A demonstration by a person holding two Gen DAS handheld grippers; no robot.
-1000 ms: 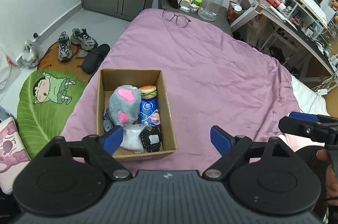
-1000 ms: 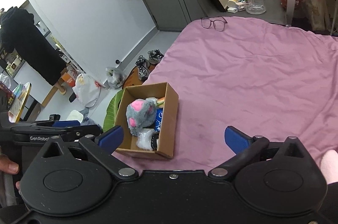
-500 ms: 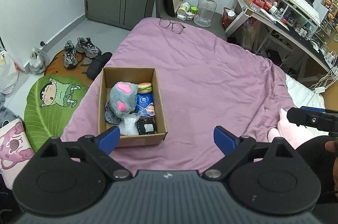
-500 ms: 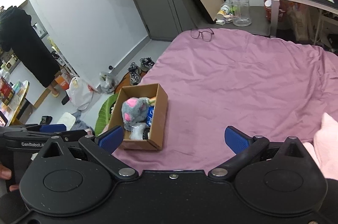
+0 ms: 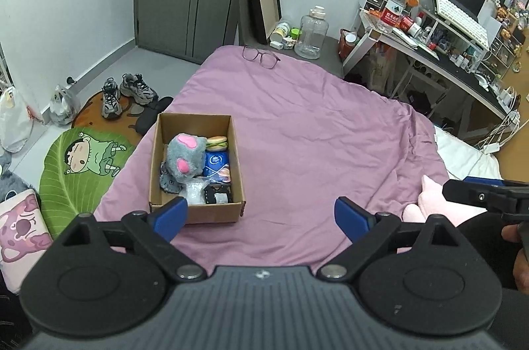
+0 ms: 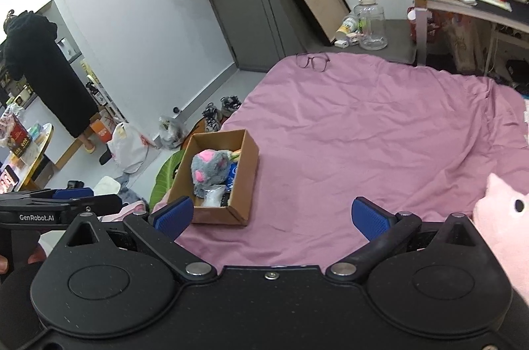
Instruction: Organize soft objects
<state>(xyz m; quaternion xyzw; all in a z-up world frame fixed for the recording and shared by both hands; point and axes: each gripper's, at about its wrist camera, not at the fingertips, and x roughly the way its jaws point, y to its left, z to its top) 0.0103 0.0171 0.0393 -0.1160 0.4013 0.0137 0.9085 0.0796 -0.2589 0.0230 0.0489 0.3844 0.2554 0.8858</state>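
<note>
Soft objects are sitting packed in an open cardboard box [image 5: 197, 165] on a purple bedspread [image 5: 314, 132], near the bed's left edge. Inside, a grey plush with pink patches [image 5: 183, 156] is lying on top, with a toy burger [image 5: 216, 143], a blue packet [image 5: 216, 166] and a clear bag [image 5: 195, 193] beside it. One more soft thing, a pink plush [image 6: 502, 227], is lying well apart from the box, at the near right of the bed.

Both tongs are hanging above the bed, spread wide and pinching nothing: the left gripper [image 5: 261, 213] over the near edge beside the box, the right gripper [image 6: 272, 217] further right.

Judging the risks: the box is looking nearly full, so pressing the bulky pink plush in could push the grey plush or the burger over the rim. The box is also standing close to the bed's edge, so a nudge from a finger could slide it toward the floor. Soft fur may slip out of a shallow pinch.

The right wrist view is showing the pink plush's face with a dark eye, plus a person in black standing far left by a mirror or doorway; the left view is showing only a pink corner. The left view alone is looking straight down into the box, and is also showing a cartoon leaf-shaped rug [image 5: 82, 161] on the floor.
</note>
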